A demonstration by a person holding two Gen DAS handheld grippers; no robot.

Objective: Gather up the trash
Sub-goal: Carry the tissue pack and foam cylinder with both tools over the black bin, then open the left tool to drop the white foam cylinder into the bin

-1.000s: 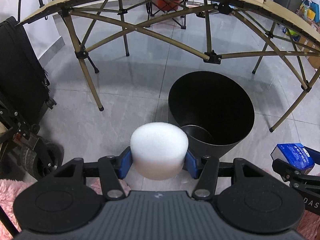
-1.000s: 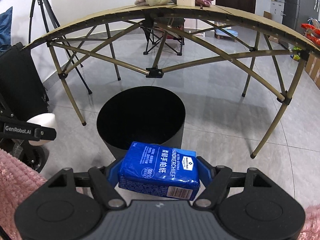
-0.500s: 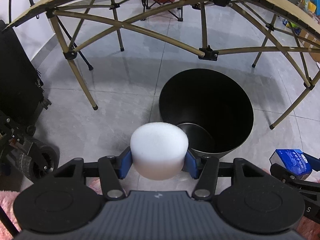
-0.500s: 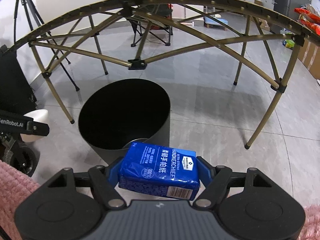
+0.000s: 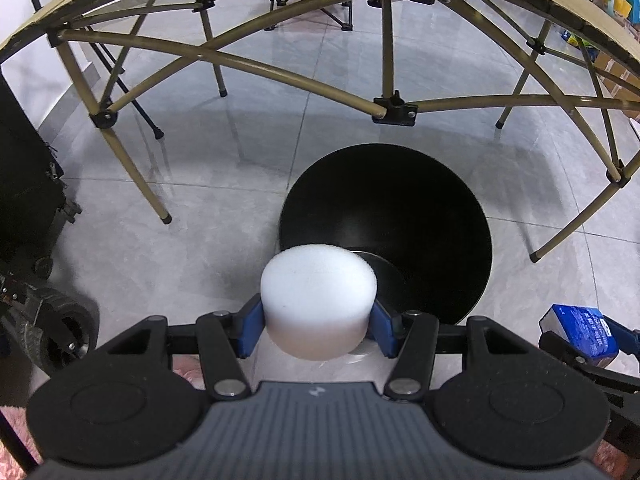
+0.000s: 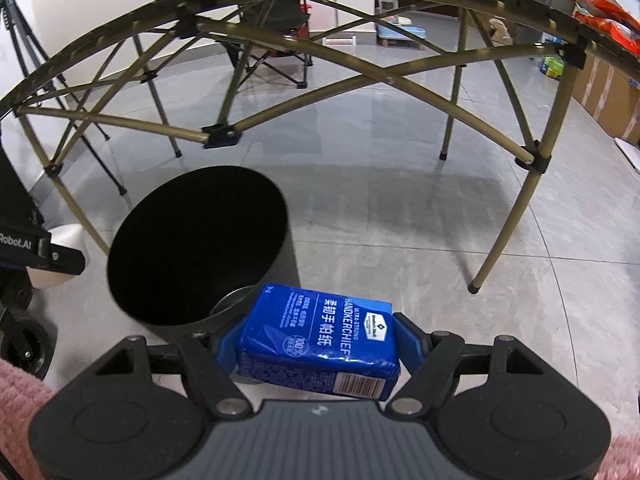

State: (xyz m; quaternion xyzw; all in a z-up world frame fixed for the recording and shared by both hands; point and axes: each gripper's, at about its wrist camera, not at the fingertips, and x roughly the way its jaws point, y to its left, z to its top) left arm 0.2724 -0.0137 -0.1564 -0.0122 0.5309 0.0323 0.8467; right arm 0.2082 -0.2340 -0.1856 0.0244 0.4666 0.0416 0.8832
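My left gripper [image 5: 318, 330] is shut on a white foam cylinder [image 5: 318, 296], held just above the near left rim of a black round trash bin [image 5: 416, 208] on the floor. My right gripper [image 6: 318, 344] is shut on a blue handkerchief tissue pack [image 6: 316, 340], held at the near right side of the same bin [image 6: 192, 248]. The tissue pack also shows in the left wrist view [image 5: 580, 330], and the foam cylinder in the right wrist view [image 6: 66, 240]. The bin's inside is dark.
A folding camp table with a tan frame [image 5: 280, 76] arches over the bin; its legs [image 6: 504, 220] stand around it on grey tile. A black wheeled case [image 5: 28, 184] stands at left. A folding chair [image 6: 272, 48] stands behind. Pink fluffy fabric [image 6: 20, 396] lies at near left.
Both grippers have moved forward and down toward the bin, which now looks larger and closer. Both still hold their objects.
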